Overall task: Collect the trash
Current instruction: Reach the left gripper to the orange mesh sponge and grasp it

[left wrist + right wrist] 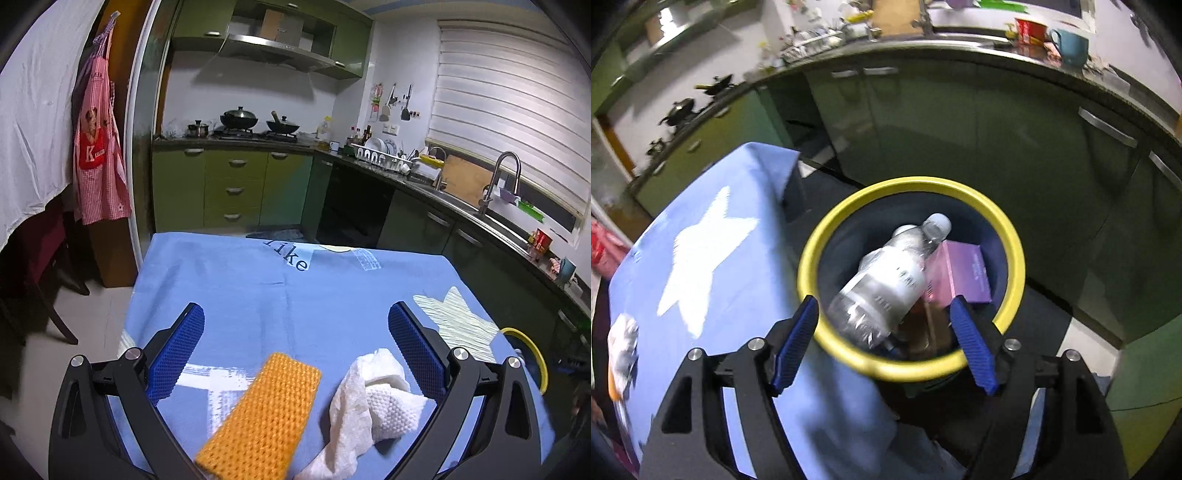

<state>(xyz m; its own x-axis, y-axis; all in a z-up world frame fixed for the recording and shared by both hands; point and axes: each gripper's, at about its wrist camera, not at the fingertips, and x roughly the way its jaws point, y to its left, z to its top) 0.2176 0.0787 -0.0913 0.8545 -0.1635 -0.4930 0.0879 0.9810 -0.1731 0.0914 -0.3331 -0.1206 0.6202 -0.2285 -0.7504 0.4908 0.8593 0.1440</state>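
My left gripper [295, 325] is open above the blue tablecloth [258, 288]. Between its fingers, near the table's front, lie an orange sponge [262, 410] and a crumpled white paper towel [369, 398]. My right gripper [886, 325] is open and empty, right over the yellow-rimmed dark bin [1015, 258] beside the table. In the bin lie a clear plastic bottle [886, 284] and a pink-purple box [964, 273]. The bin's rim also shows in the left wrist view [532, 347], at the table's right edge. The paper towel shows blurred in the right wrist view [624, 339].
Green kitchen cabinets [236, 184] and a counter with a stove, dish rack and sink [498, 221] run behind and to the right. A dark chair [40, 266] stands left of the table. The table corner [783, 158] is next to the bin.
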